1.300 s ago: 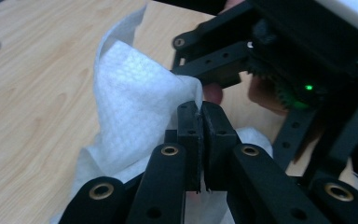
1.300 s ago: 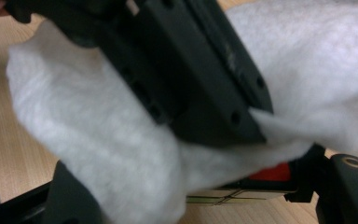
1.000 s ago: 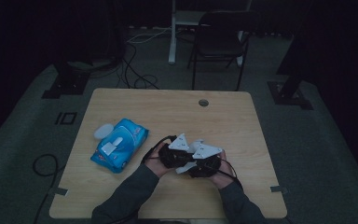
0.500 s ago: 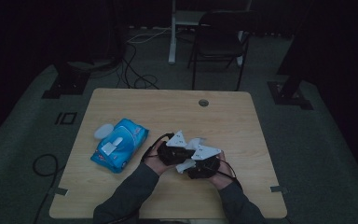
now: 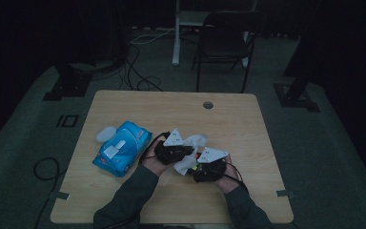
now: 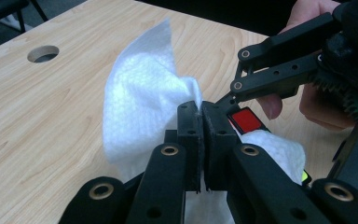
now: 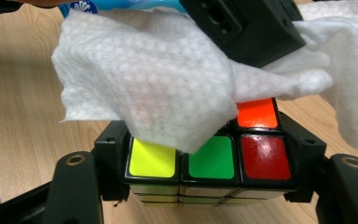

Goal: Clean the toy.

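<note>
A puzzle cube [image 7: 209, 163] with yellow, green, red and orange tiles sits clamped between the jaws of my right gripper [image 7: 205, 186], which is shut on it. A white wet wipe [image 7: 149, 93] lies draped over the cube's top. My left gripper [image 6: 200, 135] is shut on that wipe [image 6: 144, 102], pinching a fold of it just above the cube's red tile [image 6: 246, 120]. In the high view both grippers meet at the table's front middle, left gripper [image 5: 171, 150] and right gripper [image 5: 208, 168] with the wipe [image 5: 190, 150] between them.
A blue pack of wet wipes [image 5: 121, 148] lies on the wooden table [image 5: 228, 119] left of the hands. A cable hole [image 5: 208, 105] is near the far edge. A folding chair [image 5: 224, 43] stands behind the table.
Both grippers have shifted slightly, and the white wipe now shows spread out between them over the cube.
</note>
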The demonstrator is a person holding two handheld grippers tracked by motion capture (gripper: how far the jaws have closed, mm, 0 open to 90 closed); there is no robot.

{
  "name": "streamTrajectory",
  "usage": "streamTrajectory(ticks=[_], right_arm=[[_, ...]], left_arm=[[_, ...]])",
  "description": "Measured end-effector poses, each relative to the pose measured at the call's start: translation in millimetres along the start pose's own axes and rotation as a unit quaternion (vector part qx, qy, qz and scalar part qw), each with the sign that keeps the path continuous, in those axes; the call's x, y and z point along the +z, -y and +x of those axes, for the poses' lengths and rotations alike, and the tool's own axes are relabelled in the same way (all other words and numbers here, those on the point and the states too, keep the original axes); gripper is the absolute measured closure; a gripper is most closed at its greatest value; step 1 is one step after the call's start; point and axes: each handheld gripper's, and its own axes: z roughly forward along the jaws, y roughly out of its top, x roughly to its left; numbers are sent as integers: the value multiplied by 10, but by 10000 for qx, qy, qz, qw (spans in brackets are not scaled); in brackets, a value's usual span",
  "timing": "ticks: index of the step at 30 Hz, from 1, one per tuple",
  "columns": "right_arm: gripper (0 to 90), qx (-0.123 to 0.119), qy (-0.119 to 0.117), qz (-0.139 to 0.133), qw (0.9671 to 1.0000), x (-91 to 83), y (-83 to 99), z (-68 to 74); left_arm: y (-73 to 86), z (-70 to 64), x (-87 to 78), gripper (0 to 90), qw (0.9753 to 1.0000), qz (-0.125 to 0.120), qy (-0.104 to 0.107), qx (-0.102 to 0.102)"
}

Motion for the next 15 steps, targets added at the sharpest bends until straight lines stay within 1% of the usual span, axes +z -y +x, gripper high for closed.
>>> streamTrajectory(ticks=[6, 11, 15], right_arm=[[338, 80, 28, 21, 10000, 4, 17, -24], [338, 92, 48, 59, 9999, 12, 29, -30], [338, 107, 77, 92, 9999, 19, 32, -33]], left_arm=[[16, -80, 23, 878, 9999, 41, 61, 72], [29, -171, 42, 879, 9997, 123, 79, 207], [49, -232, 49, 879, 9996, 98, 131, 237]])
